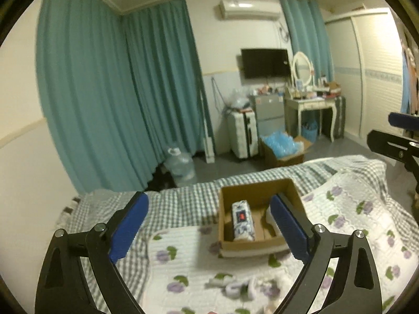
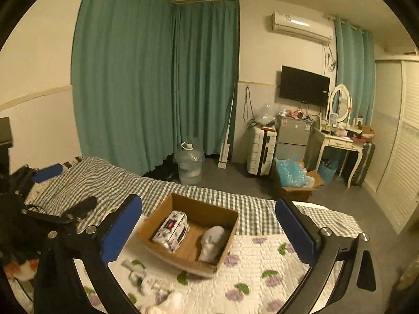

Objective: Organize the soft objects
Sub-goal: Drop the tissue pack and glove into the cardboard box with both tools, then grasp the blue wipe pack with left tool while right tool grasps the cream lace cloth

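An open cardboard box (image 1: 227, 243) (image 2: 157, 214) sits on the bed's floral quilt. Inside lie a patterned tissue pack (image 1: 243, 219) (image 2: 171, 230) and a white soft item (image 2: 213, 243), which my left finger partly hides in the left wrist view. A small white-and-purple soft toy (image 1: 242, 286) (image 2: 149, 280) lies on the quilt in front of the box. My left gripper (image 1: 209, 225) is open and empty, held above the quilt before the box. My right gripper (image 2: 209, 225) is open and empty, above the box's near side.
The bed has a green checked sheet (image 2: 183, 191) beyond the quilt. The other gripper shows at the right edge in the left wrist view (image 1: 392, 146) and at the left in the right wrist view (image 2: 47, 172). On the floor stand a water jug (image 2: 189, 163), a suitcase (image 2: 260, 154) and a box of blue bags (image 2: 294, 178).
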`<state>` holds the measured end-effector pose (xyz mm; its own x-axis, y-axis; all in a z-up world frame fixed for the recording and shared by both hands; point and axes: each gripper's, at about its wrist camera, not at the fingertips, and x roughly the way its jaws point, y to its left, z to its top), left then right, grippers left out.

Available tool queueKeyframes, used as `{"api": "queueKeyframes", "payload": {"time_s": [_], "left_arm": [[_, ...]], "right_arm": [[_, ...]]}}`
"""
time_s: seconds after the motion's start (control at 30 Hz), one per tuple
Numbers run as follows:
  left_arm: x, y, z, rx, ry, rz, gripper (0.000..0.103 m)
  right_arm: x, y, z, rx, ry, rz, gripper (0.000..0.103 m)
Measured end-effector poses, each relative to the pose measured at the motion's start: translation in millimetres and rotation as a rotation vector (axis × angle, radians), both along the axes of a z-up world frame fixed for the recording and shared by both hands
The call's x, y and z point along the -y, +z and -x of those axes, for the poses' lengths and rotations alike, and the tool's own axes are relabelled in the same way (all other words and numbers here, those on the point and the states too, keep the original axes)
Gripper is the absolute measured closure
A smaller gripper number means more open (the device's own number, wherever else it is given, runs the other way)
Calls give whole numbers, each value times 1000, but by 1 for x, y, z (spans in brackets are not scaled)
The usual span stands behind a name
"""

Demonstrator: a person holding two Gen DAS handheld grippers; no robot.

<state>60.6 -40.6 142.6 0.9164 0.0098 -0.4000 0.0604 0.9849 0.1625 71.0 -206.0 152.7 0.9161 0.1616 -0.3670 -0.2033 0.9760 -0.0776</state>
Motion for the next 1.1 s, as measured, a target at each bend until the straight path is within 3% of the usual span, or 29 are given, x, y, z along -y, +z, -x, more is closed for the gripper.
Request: {"api": "queueKeyframes", "payload": {"time_s": [0.17, 0.4, 0.63, 0.8, 0.93, 1.1], "left_arm": [[-22, -19, 51, -3, 27, 27, 7], [-34, -88, 85, -51, 66, 71, 7], [-23, -186, 78, -205, 88, 130, 7], [9, -256, 70, -347, 19, 62, 7], [25, -284, 67, -448, -79, 113, 7], [34, -292, 54, -484, -102, 121, 8]], "right_arm": [[3, -18, 48, -37, -13, 4, 0], [-5, -96, 84, -93, -9, 29, 0], [-13, -208, 57, -173, -49, 95, 0], [-5, -270, 36, -297, -58, 91, 0], [6, -292, 28, -364, -81, 94, 0], [14, -297, 23, -388, -73, 46, 0]]}}
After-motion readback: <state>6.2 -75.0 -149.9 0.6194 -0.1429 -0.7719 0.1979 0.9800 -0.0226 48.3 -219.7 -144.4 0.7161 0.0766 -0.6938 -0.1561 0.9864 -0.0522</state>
